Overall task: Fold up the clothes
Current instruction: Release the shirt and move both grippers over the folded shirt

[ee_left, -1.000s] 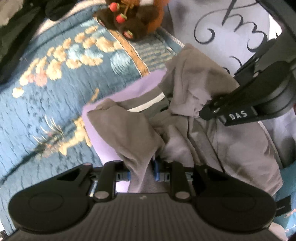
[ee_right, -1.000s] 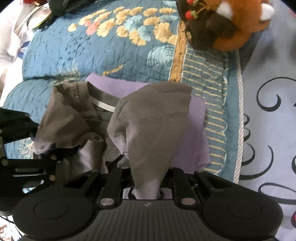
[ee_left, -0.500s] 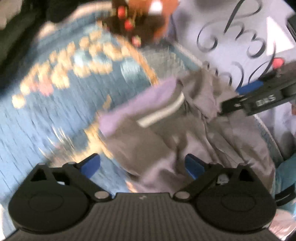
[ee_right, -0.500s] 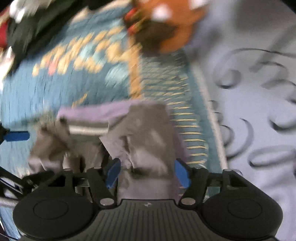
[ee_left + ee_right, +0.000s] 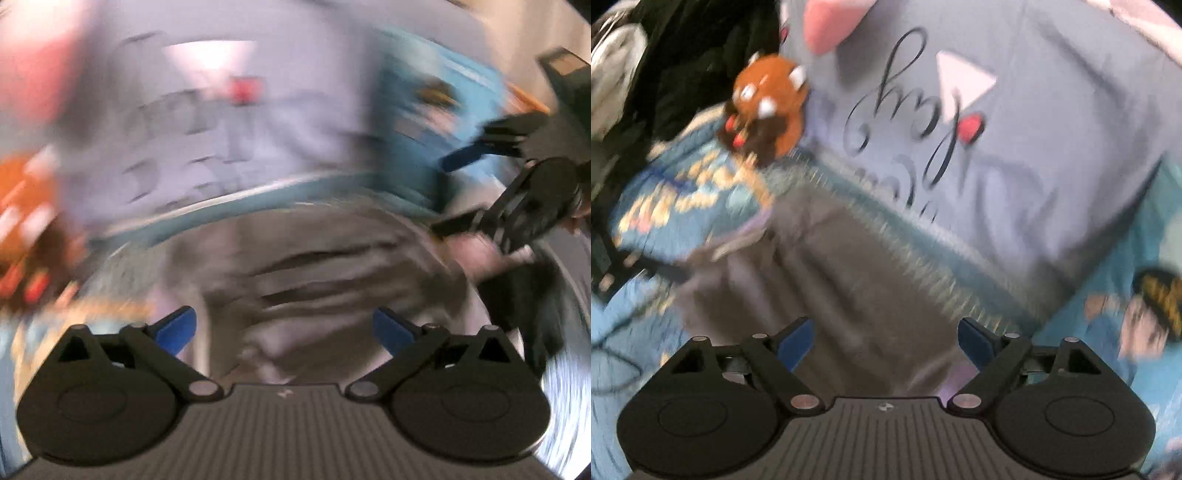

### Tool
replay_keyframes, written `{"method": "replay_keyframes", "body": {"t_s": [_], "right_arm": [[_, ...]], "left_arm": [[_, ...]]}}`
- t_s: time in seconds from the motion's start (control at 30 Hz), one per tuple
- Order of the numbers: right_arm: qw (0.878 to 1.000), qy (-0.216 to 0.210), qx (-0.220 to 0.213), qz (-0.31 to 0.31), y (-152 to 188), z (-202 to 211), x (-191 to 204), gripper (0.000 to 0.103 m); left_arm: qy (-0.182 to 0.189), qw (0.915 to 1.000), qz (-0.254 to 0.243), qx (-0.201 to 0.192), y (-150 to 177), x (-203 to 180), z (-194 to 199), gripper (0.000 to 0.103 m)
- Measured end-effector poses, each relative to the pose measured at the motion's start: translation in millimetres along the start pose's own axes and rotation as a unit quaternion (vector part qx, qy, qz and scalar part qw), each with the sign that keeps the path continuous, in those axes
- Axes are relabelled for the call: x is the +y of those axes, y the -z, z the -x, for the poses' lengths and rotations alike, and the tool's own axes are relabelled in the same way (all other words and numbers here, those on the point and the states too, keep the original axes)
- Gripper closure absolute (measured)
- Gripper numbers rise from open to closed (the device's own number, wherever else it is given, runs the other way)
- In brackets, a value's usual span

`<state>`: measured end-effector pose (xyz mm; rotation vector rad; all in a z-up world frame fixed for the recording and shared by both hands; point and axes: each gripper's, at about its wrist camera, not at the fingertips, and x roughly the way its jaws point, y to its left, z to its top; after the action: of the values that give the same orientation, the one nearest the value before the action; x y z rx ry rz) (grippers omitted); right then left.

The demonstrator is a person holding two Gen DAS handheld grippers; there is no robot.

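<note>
Both views are blurred by motion. A grey garment [image 5: 325, 266] [image 5: 842, 273] lies loose on the bed, with a strip of the lilac garment [image 5: 753, 229] showing at its left edge. My left gripper [image 5: 284, 330] is open above the grey cloth, blue pads spread wide with nothing between them. My right gripper [image 5: 886, 341] is also open over the same cloth, empty. The right gripper [image 5: 532, 199] appears in the left wrist view at the far right, above the cloth's edge.
A blue floral quilt [image 5: 665, 206] covers the bed. A lavender pillow with black script [image 5: 960, 140] lies beyond the cloth. A brown plush toy [image 5: 764, 110] sits at the quilt's far edge. Dark clothing [image 5: 683, 66] is piled at the upper left.
Both grippers were shut on grey cloth a second ago. They opened, let it drop onto the lilac garment, and both cameras have since swung round toward the pillow.
</note>
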<state>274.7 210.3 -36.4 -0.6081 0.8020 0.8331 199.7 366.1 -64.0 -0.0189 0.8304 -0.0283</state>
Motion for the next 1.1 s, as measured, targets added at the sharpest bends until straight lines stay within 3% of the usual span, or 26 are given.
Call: {"method": "replay_keyframes", "body": {"t_s": [0.1, 0.17, 0.27, 0.37, 0.53, 0.67, 0.8, 0.97, 1.1], "right_arm": [[1.0, 0.015, 0.004, 0.006, 23, -7, 27, 0.018], [1.0, 0.022, 0.006, 0.011, 32, -17, 43, 0.018], [1.0, 0.003, 0.009, -0.007, 43, -31, 46, 0.019], [0.999, 0.001, 0.017, -0.041, 52, -34, 35, 0.021], [0.993, -0.005, 0.002, -0.118, 62, -21, 7, 0.02], [0.979, -0.02, 0.007, -0.203, 68, -13, -22, 0.021], [0.967, -0.047, 0.016, -0.251, 80, -15, -39, 0.026], [0.965, -0.062, 0.013, -0.256, 83, -19, -49, 0.032], [0.972, -0.067, 0.019, -0.225, 79, -24, -52, 0.036]], "left_arm": [[0.075, 0.9932, -0.083, 0.034, -15, -17, -29, 0.0], [0.118, 0.9833, -0.126, 0.059, -21, -26, -49, 0.0], [0.154, 0.972, -0.138, 0.112, -19, -28, -78, 0.0], [0.141, 0.9709, -0.134, 0.14, -13, -17, -96, 0.0], [0.134, 0.9777, -0.095, 0.131, -9, 4, -90, 0.0], [0.125, 0.9838, -0.067, 0.11, -10, 22, -73, 0.0], [0.108, 0.9872, -0.031, 0.113, -6, 50, -67, 0.0], [0.13, 0.9848, 0.022, 0.113, -11, 77, -78, 0.0], [0.13, 0.9849, 0.012, 0.113, -17, 80, -91, 0.001]]}}
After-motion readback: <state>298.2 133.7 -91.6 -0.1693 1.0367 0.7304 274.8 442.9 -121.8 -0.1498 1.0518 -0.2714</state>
